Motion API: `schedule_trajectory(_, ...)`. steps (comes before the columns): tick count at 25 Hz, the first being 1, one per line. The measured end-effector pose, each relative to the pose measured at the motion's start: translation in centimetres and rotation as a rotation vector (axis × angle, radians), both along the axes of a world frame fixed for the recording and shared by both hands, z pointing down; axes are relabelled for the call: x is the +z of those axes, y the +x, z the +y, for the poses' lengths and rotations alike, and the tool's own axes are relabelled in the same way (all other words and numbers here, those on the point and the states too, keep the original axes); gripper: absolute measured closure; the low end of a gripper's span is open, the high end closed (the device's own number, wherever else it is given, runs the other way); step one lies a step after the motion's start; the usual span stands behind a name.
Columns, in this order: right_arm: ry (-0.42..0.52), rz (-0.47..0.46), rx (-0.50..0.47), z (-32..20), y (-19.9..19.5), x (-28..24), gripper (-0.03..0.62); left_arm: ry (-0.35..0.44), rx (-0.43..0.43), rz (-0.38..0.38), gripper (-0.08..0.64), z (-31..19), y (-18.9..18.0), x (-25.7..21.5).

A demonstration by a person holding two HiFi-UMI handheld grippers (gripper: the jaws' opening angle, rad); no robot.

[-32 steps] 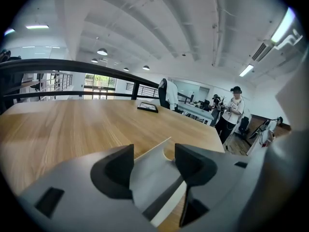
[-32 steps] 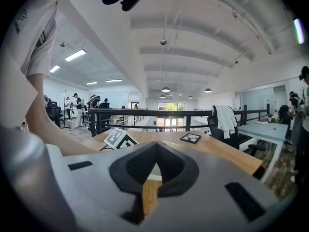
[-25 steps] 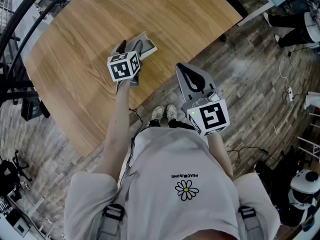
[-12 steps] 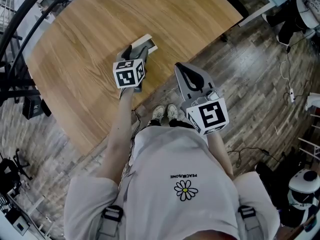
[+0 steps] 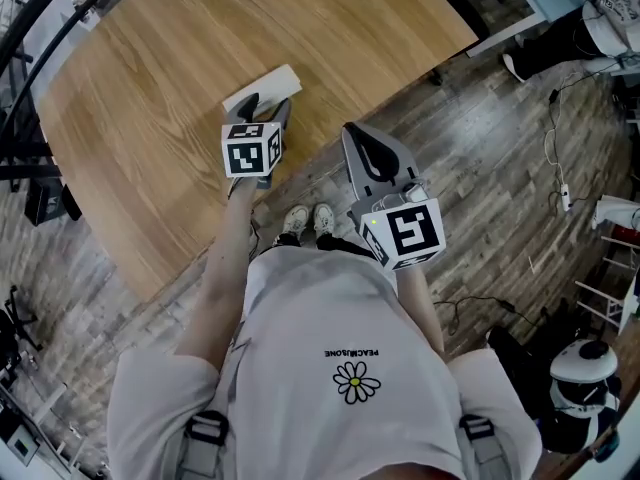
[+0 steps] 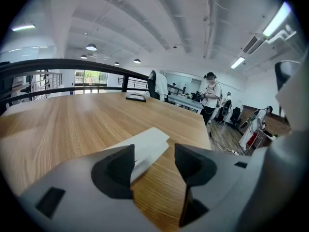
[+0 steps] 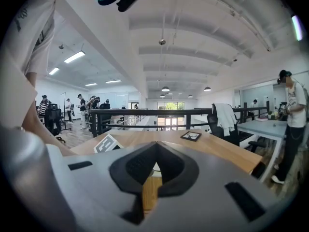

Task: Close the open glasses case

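Note:
The white glasses case (image 5: 262, 86) lies flat on the wooden table (image 5: 150, 98) near its front edge, and no opening shows on it. My left gripper (image 5: 264, 109) hovers just short of the case, open, with nothing between its fingers. In the left gripper view the case (image 6: 145, 148) sits a little beyond the left gripper (image 6: 154, 164) and partly behind the left finger (image 6: 115, 170). My right gripper (image 5: 355, 136) is shut and empty, held off the table's edge over the floor. In the right gripper view the right gripper (image 7: 155, 149) has its tips meeting.
A small dark framed object (image 6: 135, 97) lies far back on the table. A black railing (image 6: 63, 66) curves round the table's far side. My shoes (image 5: 305, 218) stand on the plank floor by the table edge. People and desks (image 6: 211, 93) are farther off.
The left gripper has drawn back from the case toward me, and more of the white case now shows. The right gripper has stayed shut in about the same place.

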State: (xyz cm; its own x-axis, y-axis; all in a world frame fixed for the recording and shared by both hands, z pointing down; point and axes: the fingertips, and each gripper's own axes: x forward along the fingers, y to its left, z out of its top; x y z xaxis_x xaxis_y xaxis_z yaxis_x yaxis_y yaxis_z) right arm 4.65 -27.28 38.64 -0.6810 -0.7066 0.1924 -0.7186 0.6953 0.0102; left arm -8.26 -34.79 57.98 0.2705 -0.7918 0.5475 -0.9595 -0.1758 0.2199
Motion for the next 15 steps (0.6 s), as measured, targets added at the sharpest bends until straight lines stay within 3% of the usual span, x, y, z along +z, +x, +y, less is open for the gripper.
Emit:
schedule_trajectory(8, 0.006, 0.008, 0.002, 0.4, 0.1, -0.1, 0.586, -0.059, 0.007, 0.017, 0.301, 1.4, 0.7, 2.0)
schedule_trajectory(15, 0.022, 0.008, 0.009, 0.6, -0.1, -0.6, 0.586, -0.002, -0.002, 0.029, 0.301, 0.9, 0.6, 0.0)
